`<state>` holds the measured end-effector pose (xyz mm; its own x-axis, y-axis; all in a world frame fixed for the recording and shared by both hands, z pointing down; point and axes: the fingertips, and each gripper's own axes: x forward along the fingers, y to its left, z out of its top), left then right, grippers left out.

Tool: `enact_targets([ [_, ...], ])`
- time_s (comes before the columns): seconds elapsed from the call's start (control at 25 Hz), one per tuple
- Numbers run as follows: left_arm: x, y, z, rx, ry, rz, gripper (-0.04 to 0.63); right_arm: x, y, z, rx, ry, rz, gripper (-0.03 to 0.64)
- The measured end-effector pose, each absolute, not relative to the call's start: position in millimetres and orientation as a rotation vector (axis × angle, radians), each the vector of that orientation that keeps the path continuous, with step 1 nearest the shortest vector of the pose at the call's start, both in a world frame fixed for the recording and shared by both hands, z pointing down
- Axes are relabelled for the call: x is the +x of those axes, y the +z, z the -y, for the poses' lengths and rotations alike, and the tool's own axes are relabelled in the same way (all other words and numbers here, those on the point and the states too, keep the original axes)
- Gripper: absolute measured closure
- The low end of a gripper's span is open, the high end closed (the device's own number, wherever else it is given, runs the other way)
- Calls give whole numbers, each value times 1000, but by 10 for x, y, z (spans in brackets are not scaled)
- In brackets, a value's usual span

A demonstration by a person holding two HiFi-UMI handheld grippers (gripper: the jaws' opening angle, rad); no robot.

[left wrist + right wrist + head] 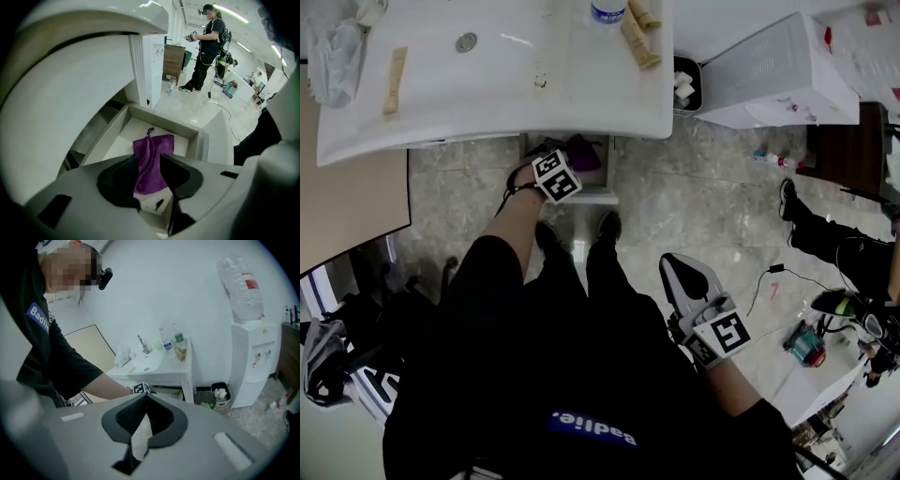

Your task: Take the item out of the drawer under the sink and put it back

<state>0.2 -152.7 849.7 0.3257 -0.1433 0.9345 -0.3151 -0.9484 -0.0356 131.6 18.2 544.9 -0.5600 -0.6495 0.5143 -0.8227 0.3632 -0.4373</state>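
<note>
The right tool [146, 399] has its jaws closed tip to tip with nothing between them. Beyond it, a person's arm [89, 383] reaches under the sink [150, 366]. Bottles [178, 344] stand at the sink's right edge.

The black shirt [581, 403] bears a print reading "Badlie."

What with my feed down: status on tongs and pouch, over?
Left tongs open above drawer. Right tongs shut, empty. Purple pouch lying in drawer. Nothing in the way.

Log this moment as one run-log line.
left claw: open over purple pouch lying in open drawer | right claw: shut, empty
</note>
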Motion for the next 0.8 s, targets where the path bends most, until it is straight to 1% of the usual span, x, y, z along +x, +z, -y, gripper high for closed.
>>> enact_targets([
  [0.32, -3, 7678, 1550, 2547, 1561, 468, 471, 1075, 5111, -41, 1259, 914, 2474, 614],
  [0.8, -318, 6501, 941, 2619, 1308, 544, 471, 697, 4660, 68, 1211, 825, 2633, 614],
])
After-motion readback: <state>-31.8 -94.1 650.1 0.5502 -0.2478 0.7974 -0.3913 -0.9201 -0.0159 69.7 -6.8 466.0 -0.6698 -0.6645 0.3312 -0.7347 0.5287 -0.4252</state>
